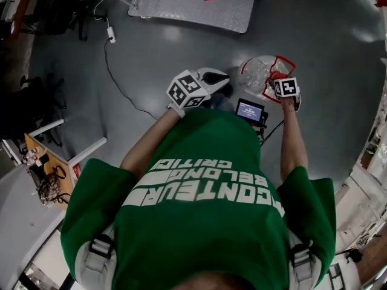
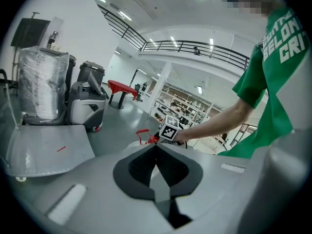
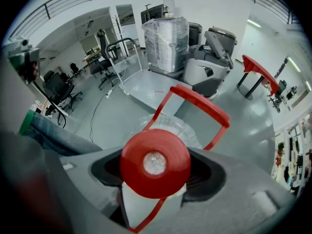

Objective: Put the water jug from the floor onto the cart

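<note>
The water jug (image 1: 259,71) is clear plastic with a red cap (image 3: 155,163) and a red carry handle (image 3: 201,104). My right gripper (image 3: 156,175) is shut on the jug's neck, with the cap between the jaws; in the head view its marker cube (image 1: 286,87) sits over the jug. I cannot tell whether the jug rests on the floor. My left gripper (image 1: 213,77) hovers to the jug's left, shut with nothing in it, the jaws meeting at a point (image 2: 156,149). The cart's grey platform (image 1: 193,2) lies low on the floor ahead.
A film-wrapped pallet load (image 3: 165,43) and grey machines (image 3: 209,57) stand behind the cart. A black cable (image 1: 115,71) snakes across the floor to the left. A small screen device (image 1: 250,110) lies by my feet. A red table (image 3: 261,69) is at the right.
</note>
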`<action>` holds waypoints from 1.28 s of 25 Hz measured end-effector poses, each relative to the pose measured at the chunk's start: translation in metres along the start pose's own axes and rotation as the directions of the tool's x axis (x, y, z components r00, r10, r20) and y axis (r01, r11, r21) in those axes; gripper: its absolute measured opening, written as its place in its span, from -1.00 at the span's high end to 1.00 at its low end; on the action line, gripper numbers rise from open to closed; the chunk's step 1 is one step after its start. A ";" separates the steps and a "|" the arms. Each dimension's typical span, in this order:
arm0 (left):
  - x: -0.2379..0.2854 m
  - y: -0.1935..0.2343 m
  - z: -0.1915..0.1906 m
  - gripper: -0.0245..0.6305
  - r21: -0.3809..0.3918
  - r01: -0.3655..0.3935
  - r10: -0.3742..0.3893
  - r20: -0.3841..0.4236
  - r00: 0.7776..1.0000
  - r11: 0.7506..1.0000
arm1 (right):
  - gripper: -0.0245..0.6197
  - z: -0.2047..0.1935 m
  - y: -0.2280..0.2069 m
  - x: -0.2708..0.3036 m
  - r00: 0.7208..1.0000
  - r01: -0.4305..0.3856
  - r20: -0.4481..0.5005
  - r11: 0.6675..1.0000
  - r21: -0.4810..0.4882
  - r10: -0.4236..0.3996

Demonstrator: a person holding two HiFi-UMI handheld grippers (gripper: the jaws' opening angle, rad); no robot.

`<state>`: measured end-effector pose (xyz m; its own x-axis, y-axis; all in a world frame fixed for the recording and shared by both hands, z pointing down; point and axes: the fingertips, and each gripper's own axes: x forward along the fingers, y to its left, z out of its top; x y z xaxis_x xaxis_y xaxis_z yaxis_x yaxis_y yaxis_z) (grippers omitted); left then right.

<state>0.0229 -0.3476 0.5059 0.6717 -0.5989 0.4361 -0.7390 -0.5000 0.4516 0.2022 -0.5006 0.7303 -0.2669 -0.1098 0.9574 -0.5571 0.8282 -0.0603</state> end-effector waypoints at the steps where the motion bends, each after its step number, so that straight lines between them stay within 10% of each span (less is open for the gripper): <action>1: 0.002 -0.003 0.002 0.88 0.003 -0.004 0.004 0.004 1.000 1.000 | -0.02 -0.001 -0.001 -0.001 1.000 0.000 0.000 1.000 -0.003 0.000; 32: -0.024 0.124 0.063 0.88 -0.006 -0.027 0.027 0.066 0.997 1.000 | -0.02 0.153 -0.023 0.038 0.999 0.016 -0.032 0.997 -0.075 -0.018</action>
<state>-0.0885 -0.4347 0.5021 0.6462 -0.6522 0.3962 -0.7566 -0.4800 0.4440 0.0850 -0.6082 0.7251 -0.2319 -0.1073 0.9668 -0.5011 0.8651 -0.0241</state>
